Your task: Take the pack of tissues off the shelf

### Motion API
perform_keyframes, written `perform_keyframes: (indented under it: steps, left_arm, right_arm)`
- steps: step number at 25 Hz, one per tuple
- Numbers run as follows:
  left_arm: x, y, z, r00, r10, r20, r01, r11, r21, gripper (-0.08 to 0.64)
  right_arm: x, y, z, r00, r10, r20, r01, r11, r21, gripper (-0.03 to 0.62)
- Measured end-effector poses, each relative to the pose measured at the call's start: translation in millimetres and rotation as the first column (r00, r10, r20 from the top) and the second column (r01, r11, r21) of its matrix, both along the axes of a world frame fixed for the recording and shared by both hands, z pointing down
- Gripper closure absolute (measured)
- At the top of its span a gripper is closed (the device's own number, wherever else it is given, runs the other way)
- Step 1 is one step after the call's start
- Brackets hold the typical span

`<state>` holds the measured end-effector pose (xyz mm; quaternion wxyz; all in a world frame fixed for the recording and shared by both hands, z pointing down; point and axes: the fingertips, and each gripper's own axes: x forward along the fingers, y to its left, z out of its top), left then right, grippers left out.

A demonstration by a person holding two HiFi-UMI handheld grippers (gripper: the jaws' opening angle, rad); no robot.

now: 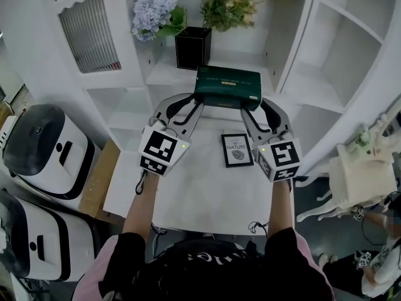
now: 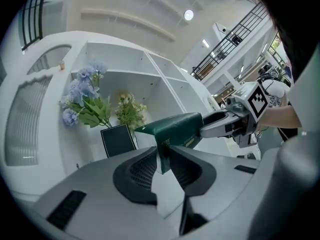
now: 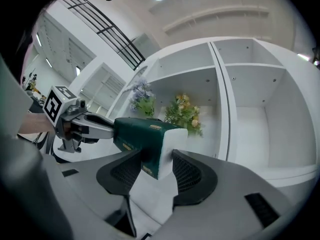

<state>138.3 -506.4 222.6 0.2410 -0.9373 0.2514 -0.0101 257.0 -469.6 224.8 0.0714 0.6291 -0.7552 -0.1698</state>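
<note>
at tissue pack [image 1: 227, 88] ends, claws [image 1: 194, 103] [image 1: 258, 107] level

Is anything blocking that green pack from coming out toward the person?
Nothing visible. The left gripper and right gripper hold the pack by its ends. The vase stands behind it; a frame sits lower, on the table.

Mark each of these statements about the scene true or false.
1. The pack of tissues is dark green. True.
2. Only the left hand-held gripper grips it. False: the right hand-held gripper clamps the other end too.
3. A black vase with flowers stands on the shelf beyond the pack. True.
4. The framed picture is held in a gripper. False: it sits on the white top, untouched.
</note>
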Motion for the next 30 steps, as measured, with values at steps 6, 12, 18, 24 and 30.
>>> perform_keyframes:
  steps: [6,12,18,24,30]
  left_arm:
    - [-33.1,33.9,16.4,1.000,-0.013,-0.017,0.013,1.000,-0.021,0.472]
    - [-74.6,71.0,51.9,1.000,-0.023,-0.003,0.022,0.996,-0.089,0.472]
    - [-116.2,108.5,87.5,1.000,-0.025,0.003,0.025,0.984,-0.178,0.472]
    - [-166.2,157.9,124.5,1.000,-0.012,0.000,0.012,0.972,-0.236,0.472]
    - [-196.2,194.1,139.8,1.000,-0.014,0.005,0.014,0.969,-0.247,0.472]
  right_arm:
    - [-32.7,32.9,22.1,0.999,-0.010,0.050,0.010,1.000,-0.012,0.371]
    - [-75.0,69.7,59.0,0.996,-0.011,0.090,0.017,0.997,-0.075,0.371]
    - [-116.0,109.5,96.4,0.992,0.003,0.128,0.016,0.989,-0.150,0.371]
    - [-166.1,161.1,130.5,0.992,0.021,0.128,0.006,0.979,-0.204,0.371]
    - [-196.7,197.3,147.9,0.989,0.033,0.143,0.002,0.972,-0.237,0.371]
